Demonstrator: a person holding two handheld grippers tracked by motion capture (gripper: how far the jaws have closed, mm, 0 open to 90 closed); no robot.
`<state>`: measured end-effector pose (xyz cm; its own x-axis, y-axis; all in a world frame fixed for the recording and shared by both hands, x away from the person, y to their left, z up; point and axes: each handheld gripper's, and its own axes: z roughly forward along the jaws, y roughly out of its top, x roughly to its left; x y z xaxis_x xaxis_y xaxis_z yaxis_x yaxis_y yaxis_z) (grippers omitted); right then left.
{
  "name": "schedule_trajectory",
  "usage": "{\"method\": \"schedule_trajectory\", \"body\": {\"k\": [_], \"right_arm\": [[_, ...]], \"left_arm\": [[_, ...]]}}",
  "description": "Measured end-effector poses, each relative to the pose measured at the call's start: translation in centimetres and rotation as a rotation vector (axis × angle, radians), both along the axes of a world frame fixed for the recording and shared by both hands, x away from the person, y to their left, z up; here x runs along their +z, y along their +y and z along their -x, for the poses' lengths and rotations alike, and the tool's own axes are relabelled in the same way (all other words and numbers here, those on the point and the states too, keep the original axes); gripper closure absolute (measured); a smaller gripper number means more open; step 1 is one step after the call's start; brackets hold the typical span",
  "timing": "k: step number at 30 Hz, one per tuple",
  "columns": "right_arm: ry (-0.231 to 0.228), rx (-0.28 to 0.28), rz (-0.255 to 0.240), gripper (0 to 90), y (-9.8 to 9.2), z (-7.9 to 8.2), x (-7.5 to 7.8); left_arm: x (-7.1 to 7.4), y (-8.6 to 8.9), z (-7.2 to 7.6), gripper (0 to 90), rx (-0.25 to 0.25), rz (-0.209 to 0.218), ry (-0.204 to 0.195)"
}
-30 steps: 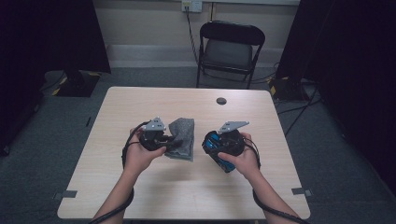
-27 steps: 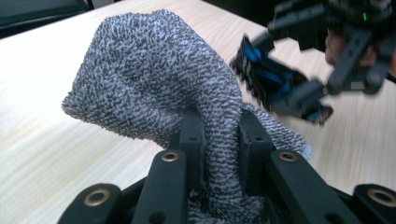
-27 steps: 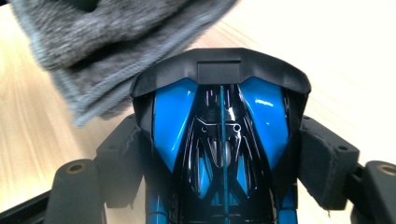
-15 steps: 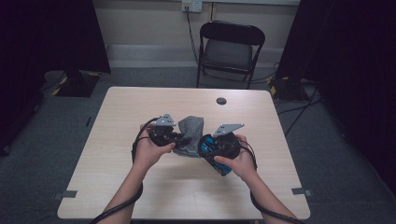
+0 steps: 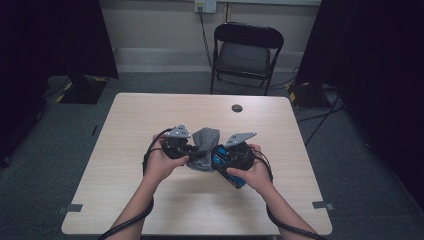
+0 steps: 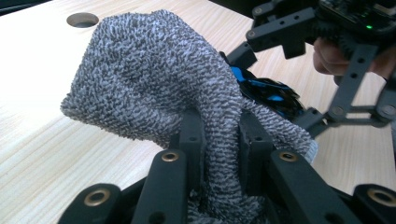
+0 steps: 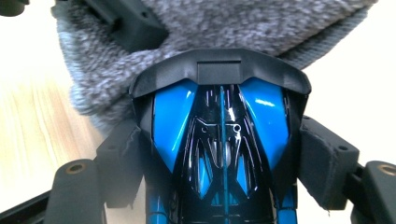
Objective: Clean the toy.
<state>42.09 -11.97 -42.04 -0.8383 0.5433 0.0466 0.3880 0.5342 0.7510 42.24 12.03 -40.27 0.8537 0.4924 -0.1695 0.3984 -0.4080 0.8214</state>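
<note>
So the two hands have closed in since a second ago: the grey sock [image 5: 205, 146] and the blue-and-black toy car [image 5: 223, 159] were apart, and now the car's nose sits right at the sock, over the middle of the table [image 5: 150, 115]. Looks like it's about to get stuffed inside, or wiped. The left gripper [image 6: 220, 140] is clenched on a bunched fold of sock, and the right gripper [image 7: 219, 158] is clamped on the car's sides. Both hands are held low and angled inward toward each other.
</note>
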Motion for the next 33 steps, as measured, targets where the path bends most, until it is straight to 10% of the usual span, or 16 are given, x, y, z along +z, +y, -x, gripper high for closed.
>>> {"method": "schedule_trajectory", "body": {"k": [33], "right_arm": [[0.012, -0.09, 0.012, 25.3, -1.3, -1.9, 0.0]], "left_arm": [[-2.1, 0.2, 2.7, 75.2, -0.102, 0.024, 0.048]]}}
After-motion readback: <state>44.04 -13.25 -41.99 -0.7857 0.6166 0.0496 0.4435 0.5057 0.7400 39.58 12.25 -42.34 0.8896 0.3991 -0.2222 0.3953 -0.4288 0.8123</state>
